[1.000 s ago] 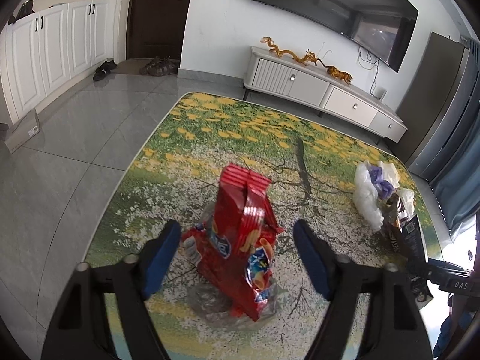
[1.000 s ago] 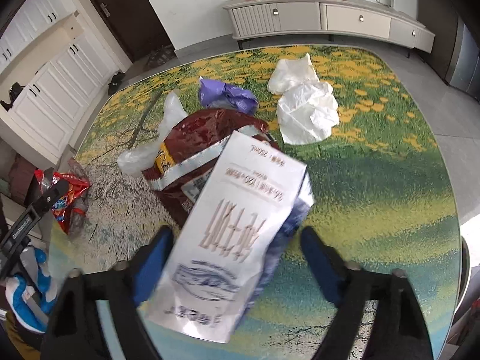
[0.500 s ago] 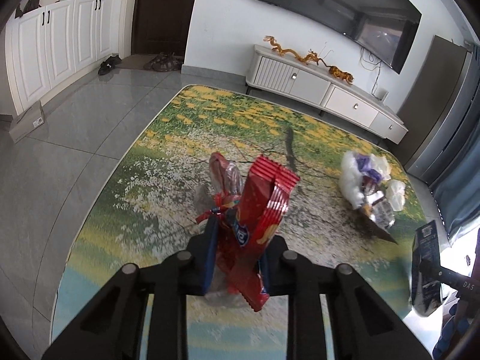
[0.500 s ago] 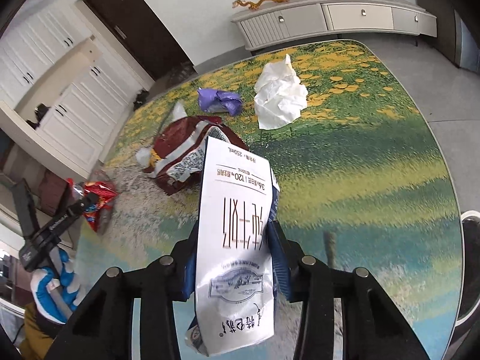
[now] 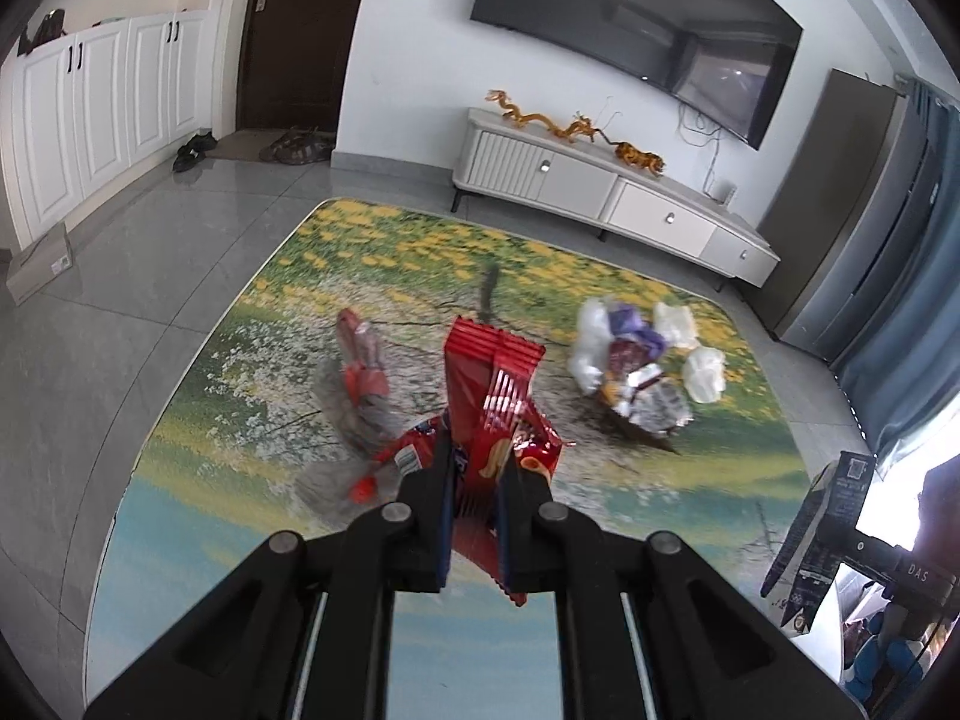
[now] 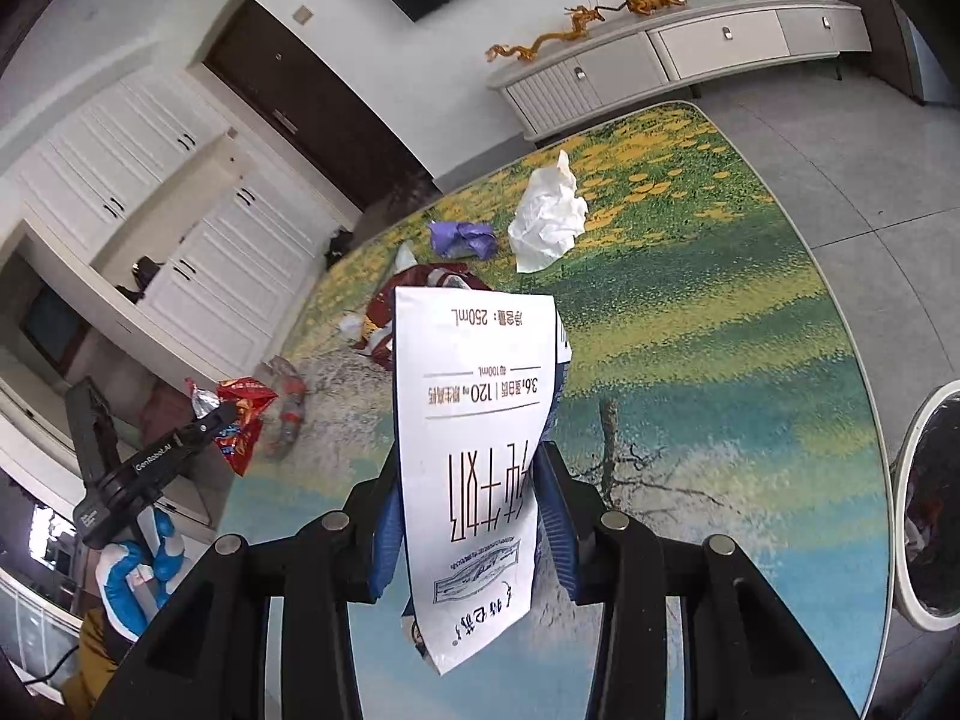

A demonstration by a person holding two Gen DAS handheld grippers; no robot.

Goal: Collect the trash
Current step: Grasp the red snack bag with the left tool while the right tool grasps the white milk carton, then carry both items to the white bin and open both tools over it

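Observation:
My left gripper [image 5: 475,468] is shut on a red snack bag [image 5: 489,396] and holds it above the printed rug [image 5: 420,276]; the bag also shows in the right wrist view [image 6: 243,414]. My right gripper [image 6: 465,492] is shut on a white milk carton [image 6: 474,420], lifted off the rug [image 6: 720,360]; the carton shows at the right edge of the left wrist view [image 5: 834,516]. On the rug lie a crushed plastic bottle with a red label [image 5: 360,372], a dark red bag [image 6: 420,300], a purple wrapper [image 6: 462,237] and crumpled white paper [image 6: 549,219].
A white TV cabinet [image 5: 600,192] stands against the far wall under a television [image 5: 636,30]. White cupboards [image 5: 90,108] and shoes [image 5: 192,147] are at the left. A round white-rimmed bin [image 6: 927,516] sits at the right of the rug. Blue curtains [image 5: 906,300] hang at right.
Both grippers closed on their items, the left on the red snack bag and the right on the milk carton, and both rose away from the rug. The bottle stayed down.

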